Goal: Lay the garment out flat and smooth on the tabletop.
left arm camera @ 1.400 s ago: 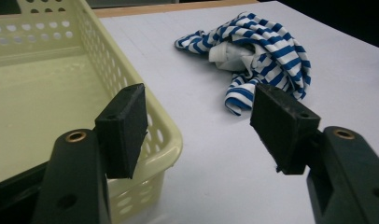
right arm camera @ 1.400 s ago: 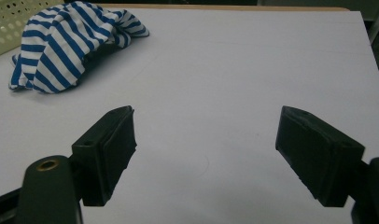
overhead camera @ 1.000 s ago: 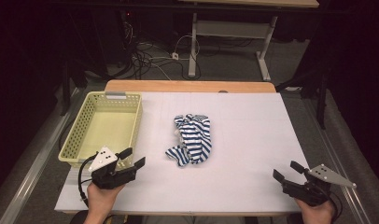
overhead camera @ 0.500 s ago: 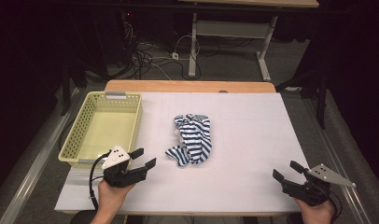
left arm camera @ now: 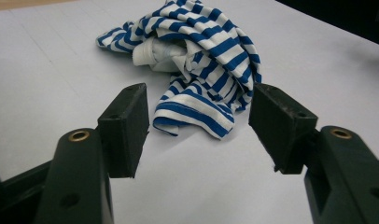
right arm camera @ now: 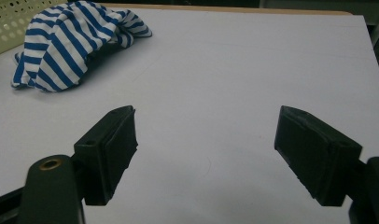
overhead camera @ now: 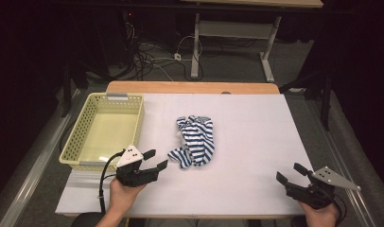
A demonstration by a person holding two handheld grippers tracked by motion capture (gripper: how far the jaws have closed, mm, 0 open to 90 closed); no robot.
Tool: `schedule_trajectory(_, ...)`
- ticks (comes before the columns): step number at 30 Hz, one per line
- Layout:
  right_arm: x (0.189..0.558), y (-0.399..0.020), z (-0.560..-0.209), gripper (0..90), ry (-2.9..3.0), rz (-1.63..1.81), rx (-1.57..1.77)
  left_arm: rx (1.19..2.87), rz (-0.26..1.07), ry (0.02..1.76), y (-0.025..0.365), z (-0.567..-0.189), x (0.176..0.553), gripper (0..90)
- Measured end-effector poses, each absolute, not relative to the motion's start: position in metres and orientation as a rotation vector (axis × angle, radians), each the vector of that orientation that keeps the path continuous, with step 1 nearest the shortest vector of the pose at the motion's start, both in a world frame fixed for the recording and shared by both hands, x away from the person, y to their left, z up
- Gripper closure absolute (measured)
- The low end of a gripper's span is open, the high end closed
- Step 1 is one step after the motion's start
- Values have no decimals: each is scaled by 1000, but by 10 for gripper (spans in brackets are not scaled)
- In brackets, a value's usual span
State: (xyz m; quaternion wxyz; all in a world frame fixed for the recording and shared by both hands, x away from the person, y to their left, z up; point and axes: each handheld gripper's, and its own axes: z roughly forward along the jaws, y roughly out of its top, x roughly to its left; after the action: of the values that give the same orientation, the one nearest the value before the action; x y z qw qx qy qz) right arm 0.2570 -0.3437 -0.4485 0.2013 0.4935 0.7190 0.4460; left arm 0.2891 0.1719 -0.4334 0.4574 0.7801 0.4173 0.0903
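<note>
Our left gripper [overhead camera: 155, 159] holds its fingers spread wide and empty, just short of the crumpled blue-and-white striped cloth [overhead camera: 195, 141] lying mid-counter. We judge a shallow pinch could catch only the loose near hem [left arm camera: 192, 114], so the bundle unfurls and drags. Our right gripper [overhead camera: 289, 173] waits well apart, fingers released too. The pale yellow perforated plastic basket [overhead camera: 79, 135] beside the cloth holds nothing.
</note>
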Motion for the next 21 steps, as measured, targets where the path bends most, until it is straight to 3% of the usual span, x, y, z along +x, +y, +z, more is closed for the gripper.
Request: schedule_trajectory(21,255,-343,-448,235,1999,1240,1372,2000,182,1038,148,-449,310,364)
